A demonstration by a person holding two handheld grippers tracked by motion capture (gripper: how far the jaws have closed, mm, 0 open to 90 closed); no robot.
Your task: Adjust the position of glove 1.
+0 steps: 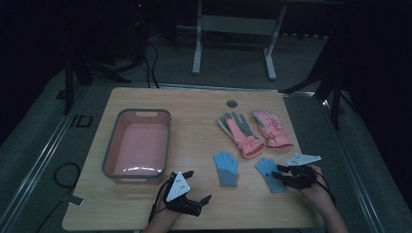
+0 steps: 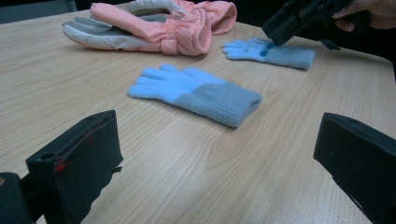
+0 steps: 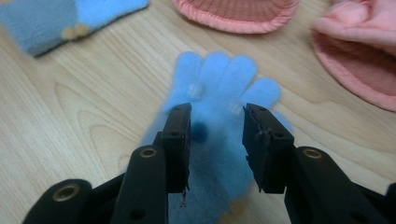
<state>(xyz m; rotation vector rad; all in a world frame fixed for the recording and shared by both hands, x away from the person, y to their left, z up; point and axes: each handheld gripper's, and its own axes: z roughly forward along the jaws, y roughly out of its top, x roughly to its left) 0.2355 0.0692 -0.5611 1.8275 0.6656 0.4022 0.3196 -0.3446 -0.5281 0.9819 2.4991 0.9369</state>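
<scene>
Nearest the high camera, the left gripper (image 1: 198,190) rests on the wooden table (image 1: 194,104) just in front of the pink basin (image 1: 110,149), off that basin's near right corner. Its jaws stand wide apart with nothing between them; in the left gripper view they frame bare wood.

Well to the right of the basin, the right gripper (image 3: 216,140) hangs over the right blue glove (image 3: 219,93), which lies flat, fingers pointing away from the person. Its jaws are partly open above the glove's palm, straddling it, and the pads do not press on the knit.

Between that glove and the basin lies the left blue glove (image 1: 227,167), also flat, apart from its mate. Beyond both, farther from the person and level with the basin's middle, two pink gloves (image 1: 255,130) lie side by side.

Inside, the basin holds nothing; its pink floor shows bare under the grey rim.
</scene>
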